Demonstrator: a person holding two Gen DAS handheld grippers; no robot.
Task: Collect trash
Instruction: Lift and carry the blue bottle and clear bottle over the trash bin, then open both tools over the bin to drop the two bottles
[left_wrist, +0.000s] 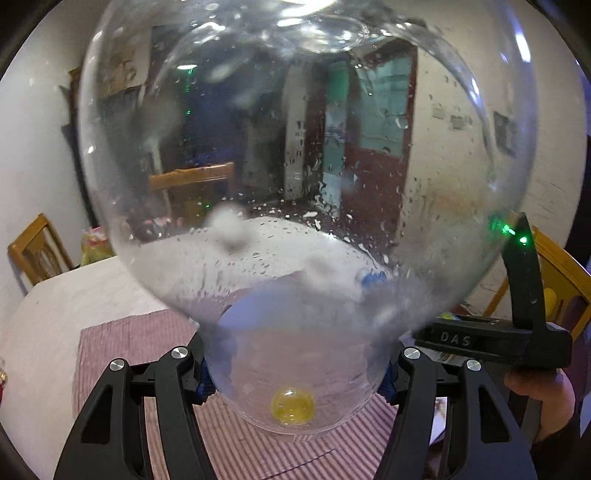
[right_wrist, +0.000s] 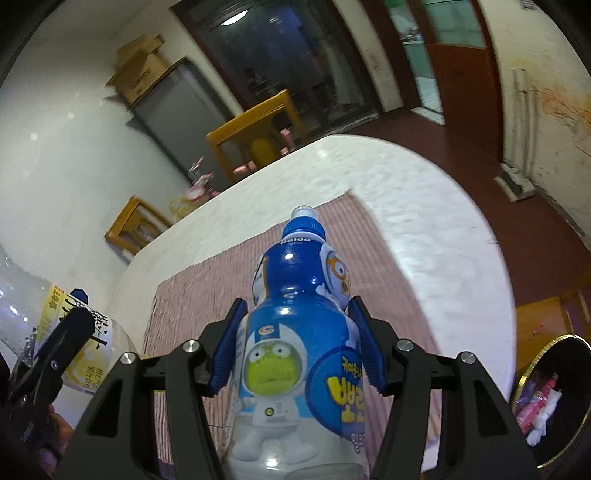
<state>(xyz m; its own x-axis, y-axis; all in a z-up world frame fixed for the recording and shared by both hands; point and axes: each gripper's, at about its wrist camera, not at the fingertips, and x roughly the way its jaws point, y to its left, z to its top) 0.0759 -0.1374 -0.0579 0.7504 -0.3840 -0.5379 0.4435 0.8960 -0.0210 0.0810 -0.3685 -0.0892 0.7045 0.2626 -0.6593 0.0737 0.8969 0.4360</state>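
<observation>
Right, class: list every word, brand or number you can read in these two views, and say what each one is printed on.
"DAS": raised letters on the black body of the right claw.
"paldo": white print just under the cap of the blue bottle.
Yellow Korean lettering on the blue bottle's round badge: upside down, not readable.
Black characters on the clear bottle's yellow and white label: blurred, not readable.

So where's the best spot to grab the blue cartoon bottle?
Around its wide middle, as the right gripper has it: one pad on each side of the blue cartoon bottle. The body is round and even there; the neck above narrows, so it would probably slip.
</observation>
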